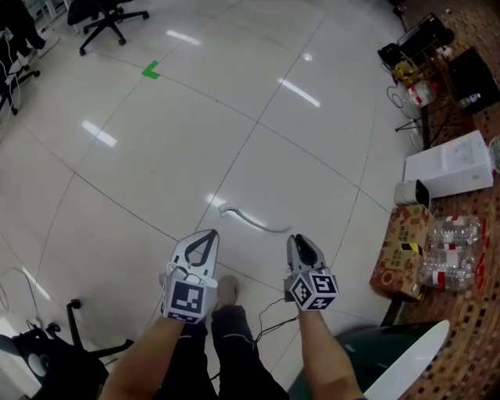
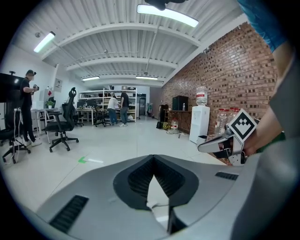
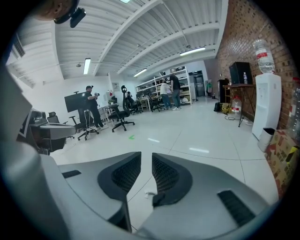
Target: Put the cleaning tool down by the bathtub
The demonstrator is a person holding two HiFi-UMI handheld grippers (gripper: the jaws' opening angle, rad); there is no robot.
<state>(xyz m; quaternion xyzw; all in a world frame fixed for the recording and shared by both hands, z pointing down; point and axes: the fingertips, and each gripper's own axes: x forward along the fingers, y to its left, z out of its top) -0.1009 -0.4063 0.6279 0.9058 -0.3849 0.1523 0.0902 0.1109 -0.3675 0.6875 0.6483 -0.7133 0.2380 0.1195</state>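
A thin pale curved tool [image 1: 251, 219] lies on the glossy white floor tiles, just ahead of both grippers. My left gripper [image 1: 212, 233] hangs to the tool's near left; its fingertips meet and nothing is between them [image 2: 153, 157]. My right gripper [image 1: 298, 237] hangs to the tool's near right, jaws a narrow gap apart and empty [image 3: 146, 154]. The right gripper also shows at the right of the left gripper view [image 2: 220, 143]. A dark green rounded tub-like thing [image 1: 367, 355] with a white edge sits at the bottom right, close to my right arm.
A cardboard box [image 1: 400, 246], a pack of water bottles [image 1: 453, 250] and a white dispenser [image 1: 453, 166] stand along the brick wall at the right. A black chair base [image 1: 74, 344] is at the bottom left, an office chair [image 1: 105, 17] far back. People stand far off [image 3: 91, 105].
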